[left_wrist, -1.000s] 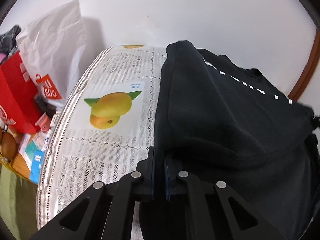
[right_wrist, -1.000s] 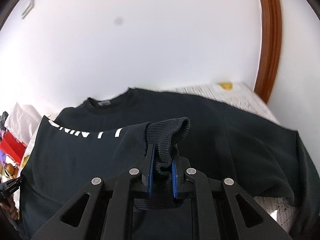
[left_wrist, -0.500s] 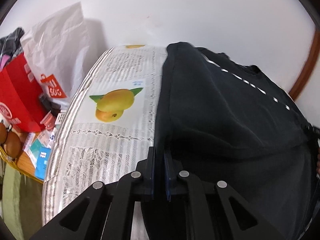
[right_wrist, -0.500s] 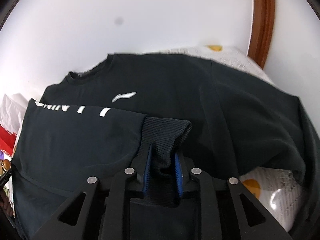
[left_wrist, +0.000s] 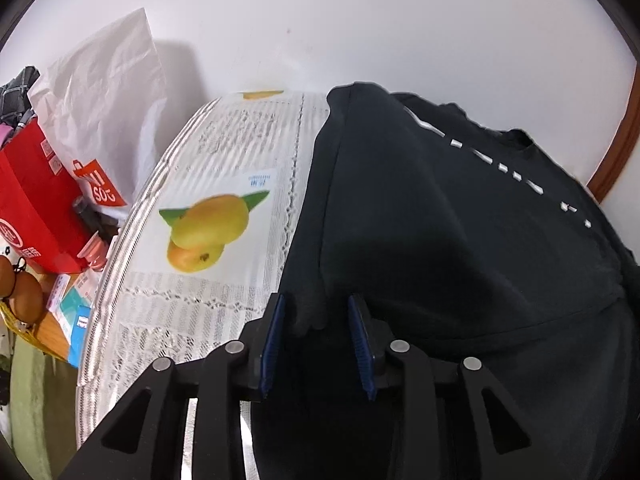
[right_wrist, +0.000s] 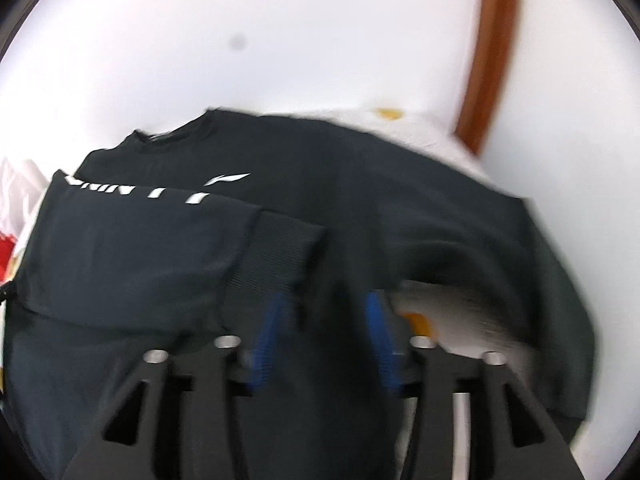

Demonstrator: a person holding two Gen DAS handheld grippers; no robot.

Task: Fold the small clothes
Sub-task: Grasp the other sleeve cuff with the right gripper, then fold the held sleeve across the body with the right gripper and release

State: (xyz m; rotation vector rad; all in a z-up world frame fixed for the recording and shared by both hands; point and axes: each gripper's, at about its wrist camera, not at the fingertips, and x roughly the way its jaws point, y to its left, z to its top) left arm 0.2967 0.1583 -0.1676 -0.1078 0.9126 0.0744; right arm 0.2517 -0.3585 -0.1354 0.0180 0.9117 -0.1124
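A black sweatshirt [left_wrist: 440, 240] with white lettering lies on the table, its left sleeve folded across the chest. My left gripper [left_wrist: 316, 320] is open over the garment's left edge, and a fold of black cloth lies loose between the blue pads [left_wrist: 274, 332]. In the right wrist view the sweatshirt [right_wrist: 360, 184] fills the middle, and the ribbed cuff [right_wrist: 280, 252] of the folded sleeve lies flat just ahead of my right gripper [right_wrist: 324, 320], which is open. That view is blurred by motion.
The table wears a white lace-pattern cloth [left_wrist: 224, 152] printed with mangoes [left_wrist: 208, 232]. To its left are a red box [left_wrist: 32, 200], a white plastic bag [left_wrist: 104, 92] and small clutter. A white wall stands behind, with a brown wooden frame [right_wrist: 488, 60] at right.
Both grippers have opened and let go of the sweatshirt. The cuff held by the right gripper now lies on the chest, and the right gripper has drawn back.
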